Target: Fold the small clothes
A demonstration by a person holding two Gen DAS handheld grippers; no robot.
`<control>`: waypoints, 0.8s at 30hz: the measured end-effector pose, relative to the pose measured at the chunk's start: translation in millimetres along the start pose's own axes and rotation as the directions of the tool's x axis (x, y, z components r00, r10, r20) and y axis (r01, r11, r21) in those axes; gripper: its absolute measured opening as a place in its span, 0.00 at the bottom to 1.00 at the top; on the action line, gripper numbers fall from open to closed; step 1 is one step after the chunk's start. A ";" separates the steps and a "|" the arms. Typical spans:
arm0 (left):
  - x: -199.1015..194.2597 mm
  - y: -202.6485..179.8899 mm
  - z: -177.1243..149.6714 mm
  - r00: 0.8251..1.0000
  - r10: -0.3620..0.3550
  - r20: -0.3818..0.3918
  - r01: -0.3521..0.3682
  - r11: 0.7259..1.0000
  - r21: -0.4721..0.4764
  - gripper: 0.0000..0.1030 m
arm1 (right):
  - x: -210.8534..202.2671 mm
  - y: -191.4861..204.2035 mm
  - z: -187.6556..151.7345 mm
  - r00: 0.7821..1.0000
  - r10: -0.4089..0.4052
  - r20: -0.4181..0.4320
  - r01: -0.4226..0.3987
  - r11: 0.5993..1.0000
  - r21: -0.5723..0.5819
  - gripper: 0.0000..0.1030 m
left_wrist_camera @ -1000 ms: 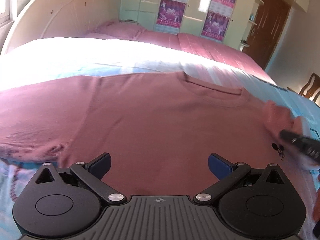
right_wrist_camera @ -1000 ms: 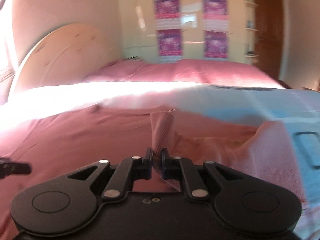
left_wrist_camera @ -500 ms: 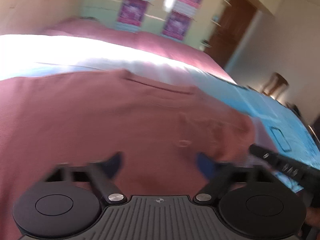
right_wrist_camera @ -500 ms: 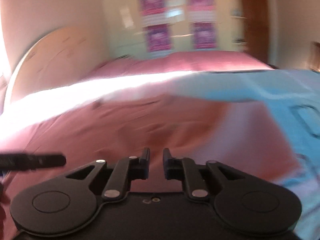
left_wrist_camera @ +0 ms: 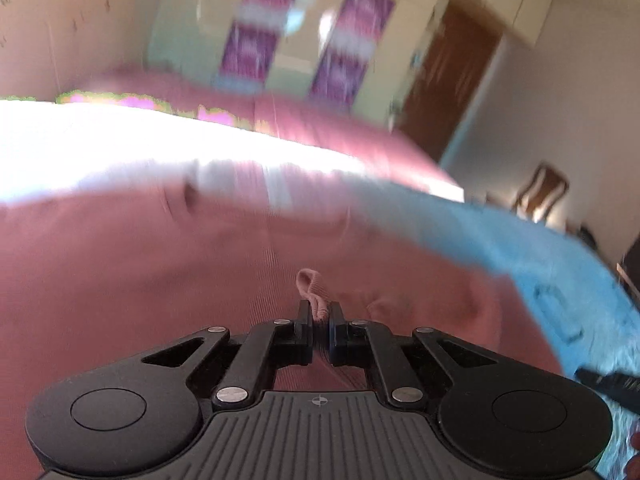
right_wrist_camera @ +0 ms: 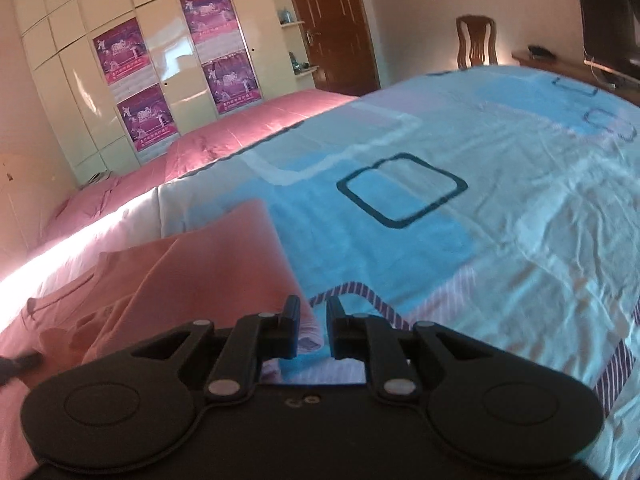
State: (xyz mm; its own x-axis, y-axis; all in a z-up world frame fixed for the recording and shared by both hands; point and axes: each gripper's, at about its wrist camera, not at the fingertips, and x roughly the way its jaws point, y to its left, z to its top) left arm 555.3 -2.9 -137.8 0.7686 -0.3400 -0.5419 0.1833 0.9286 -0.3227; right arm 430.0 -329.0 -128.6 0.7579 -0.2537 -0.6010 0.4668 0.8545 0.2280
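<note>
A dusty pink T-shirt (left_wrist_camera: 160, 280) lies spread on the bed. My left gripper (left_wrist_camera: 319, 316) is shut on a pinched fold of the shirt's fabric (left_wrist_camera: 310, 288), which sticks up between the fingers. In the right wrist view the shirt (right_wrist_camera: 208, 268) lies at lower left with its right side folded over. My right gripper (right_wrist_camera: 313, 312) is slightly open and empty, over the shirt's right edge and the blue bedsheet (right_wrist_camera: 460, 220). The tip of the right gripper shows at the lower right of the left wrist view (left_wrist_camera: 612, 384).
The bed has a blue patterned sheet and a pink quilt (right_wrist_camera: 248, 132) at the far side. A wardrobe with purple posters (right_wrist_camera: 160, 76), a brown door (right_wrist_camera: 336, 24) and a wooden chair (right_wrist_camera: 478, 42) stand beyond the bed.
My left gripper closed on a fold of the shirt. My right gripper let go of the sleeve it held, opened a little and swung right toward the sheet.
</note>
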 end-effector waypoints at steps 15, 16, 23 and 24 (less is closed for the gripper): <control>-49.1 69.1 -43.9 0.979 0.203 -0.003 -0.203 0.977 -0.064 0.06 | 42.3 39.7 0.3 0.987 0.135 -0.088 -0.143 0.985 -0.094 0.18; -47.3 69.4 -46.5 0.977 0.215 -0.010 -0.215 0.975 -0.064 0.06 | 46.0 42.3 -1.3 0.983 0.141 -0.118 -0.154 0.982 -0.109 0.20; -39.0 82.5 -33.0 0.970 0.239 0.047 -0.235 0.969 -0.078 0.57 | 48.9 43.6 3.5 0.984 0.128 -0.121 -0.145 0.979 -0.146 0.24; -31.5 85.3 -27.7 0.975 0.222 0.035 -0.218 0.972 -0.084 0.57 | 49.9 43.2 5.3 0.985 0.130 -0.117 -0.146 0.978 -0.145 0.24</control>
State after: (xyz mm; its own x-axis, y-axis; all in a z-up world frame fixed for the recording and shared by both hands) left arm 529.8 82.9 -169.7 0.8111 -0.1204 -0.5723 -0.0408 0.9645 -0.2608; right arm 490.4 -307.2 -144.6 0.7533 -0.0856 -0.6521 0.2795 0.9392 0.1996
